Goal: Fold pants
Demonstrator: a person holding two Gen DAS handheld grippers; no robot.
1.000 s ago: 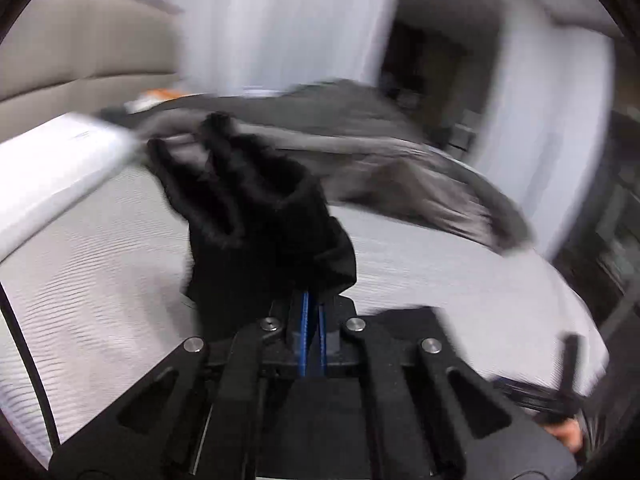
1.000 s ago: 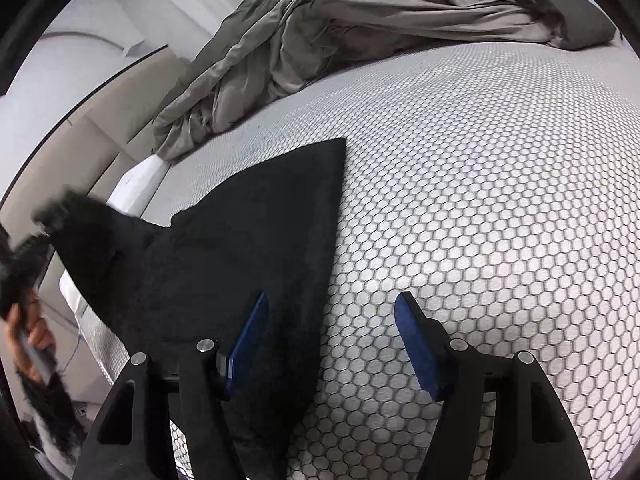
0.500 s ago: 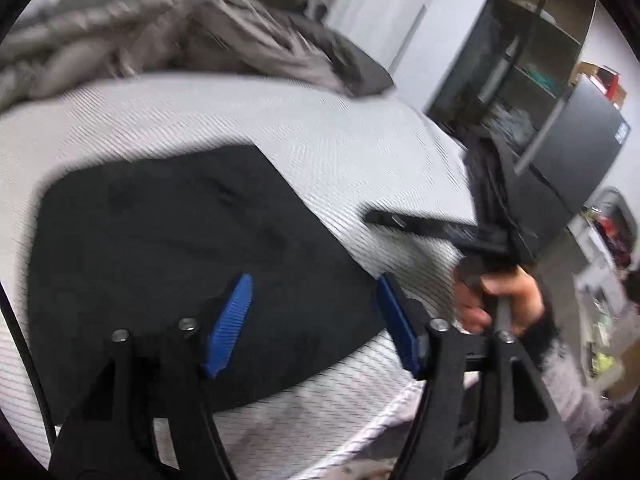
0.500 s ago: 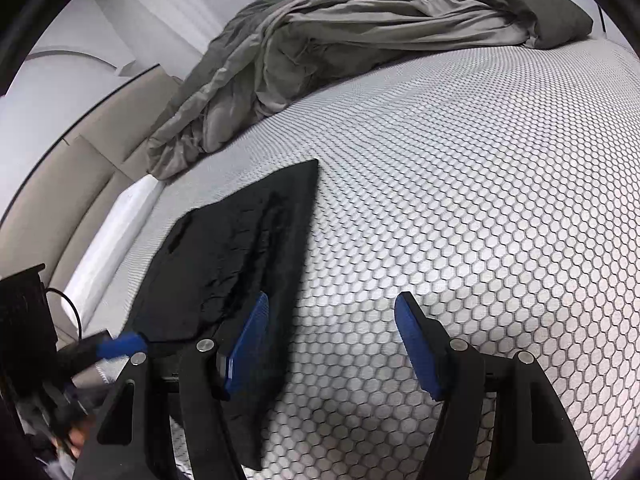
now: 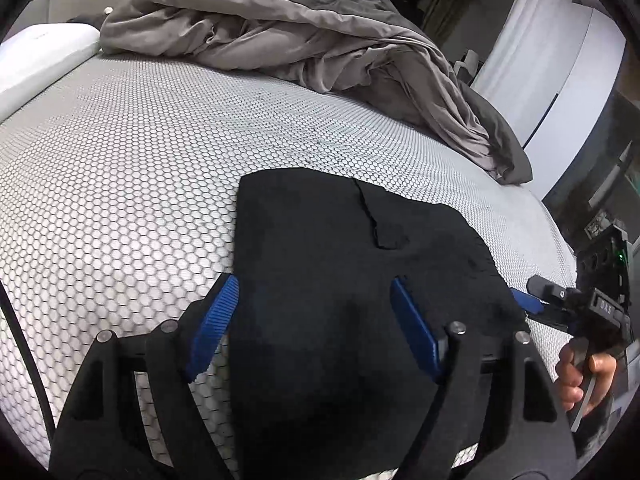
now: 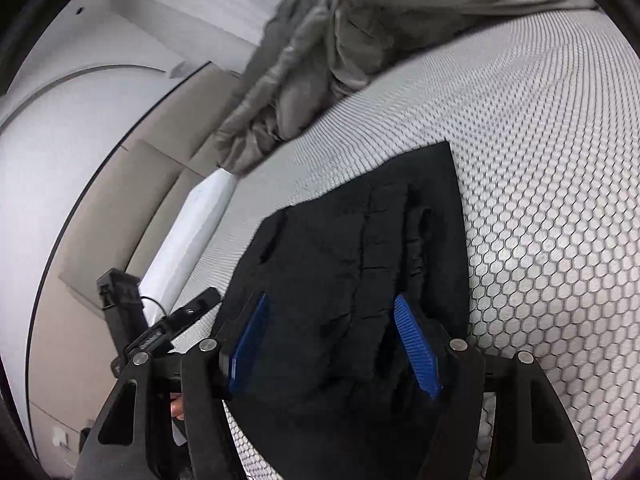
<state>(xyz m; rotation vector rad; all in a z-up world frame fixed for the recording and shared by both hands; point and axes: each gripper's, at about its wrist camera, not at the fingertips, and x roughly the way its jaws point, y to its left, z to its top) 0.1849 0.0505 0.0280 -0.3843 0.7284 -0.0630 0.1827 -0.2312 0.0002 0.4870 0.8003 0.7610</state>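
Observation:
The black pants point(image 5: 340, 264) lie folded into a flat rectangle near the front edge of the bed, also in the right wrist view point(image 6: 360, 264). My left gripper point(image 5: 312, 324) is open and empty, its blue pads hovering over the near part of the pants. My right gripper point(image 6: 336, 344) is open and empty above the pants' near end. From the left wrist view the right gripper point(image 5: 536, 300) shows at the pants' right edge, held by a hand. The left gripper's body point(image 6: 160, 328) shows at the lower left of the right wrist view.
The mattress point(image 5: 120, 184) has a white cover with a honeycomb pattern. A rumpled grey duvet point(image 5: 304, 36) is piled along the far side. A white pillow point(image 5: 40, 60) lies at the far left. A beige headboard point(image 6: 132, 184) runs beside the bed. Dark shelving point(image 5: 600, 200) stands at the right.
One second ago the left gripper was shut on the lifted pants. It has let go and opened, and the pants now lie folded flat. Both grippers have swung over the pants.

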